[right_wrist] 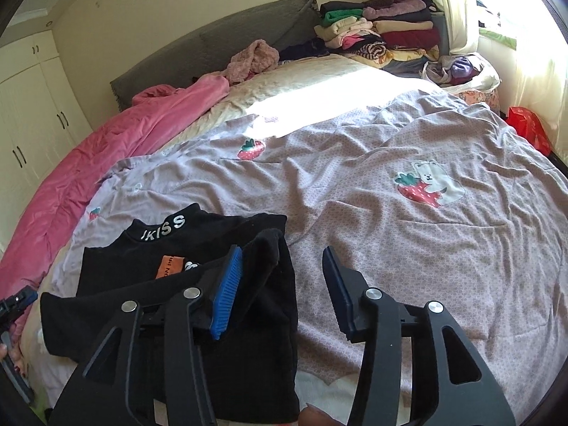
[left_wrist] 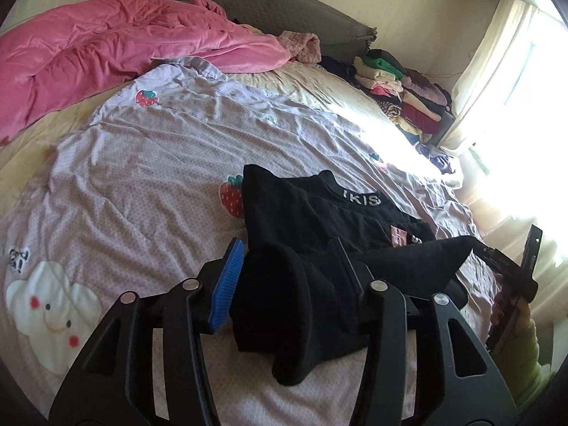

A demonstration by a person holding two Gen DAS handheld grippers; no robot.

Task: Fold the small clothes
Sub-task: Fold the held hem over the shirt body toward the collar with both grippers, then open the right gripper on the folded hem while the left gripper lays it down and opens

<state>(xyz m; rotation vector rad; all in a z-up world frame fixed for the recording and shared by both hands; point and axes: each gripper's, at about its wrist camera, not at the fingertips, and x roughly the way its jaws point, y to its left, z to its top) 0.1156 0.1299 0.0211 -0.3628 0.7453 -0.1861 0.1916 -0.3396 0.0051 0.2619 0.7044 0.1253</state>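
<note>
A small black top (left_wrist: 312,213) with "IKISS" on its collar lies on the lilac strawberry bedspread (left_wrist: 149,163). In the left wrist view a folded black sleeve (left_wrist: 284,305) lies between the fingers of my left gripper (left_wrist: 287,266), which stand apart around it. In the right wrist view the top (right_wrist: 177,269) lies at the lower left with its sleeves folded in. My right gripper (right_wrist: 284,273) is open; its left finger is over the top's right edge, its right finger over bare bedspread (right_wrist: 408,248). The right gripper also shows in the left wrist view (left_wrist: 522,269).
A pink duvet (left_wrist: 106,53) is bunched at the bed's far left. A stack of folded clothes (left_wrist: 401,92) sits by the grey headboard (left_wrist: 266,3) near the bright curtained window (left_wrist: 514,81). A red bag (right_wrist: 529,127) and wardrobe doors (right_wrist: 32,120) flank the bed.
</note>
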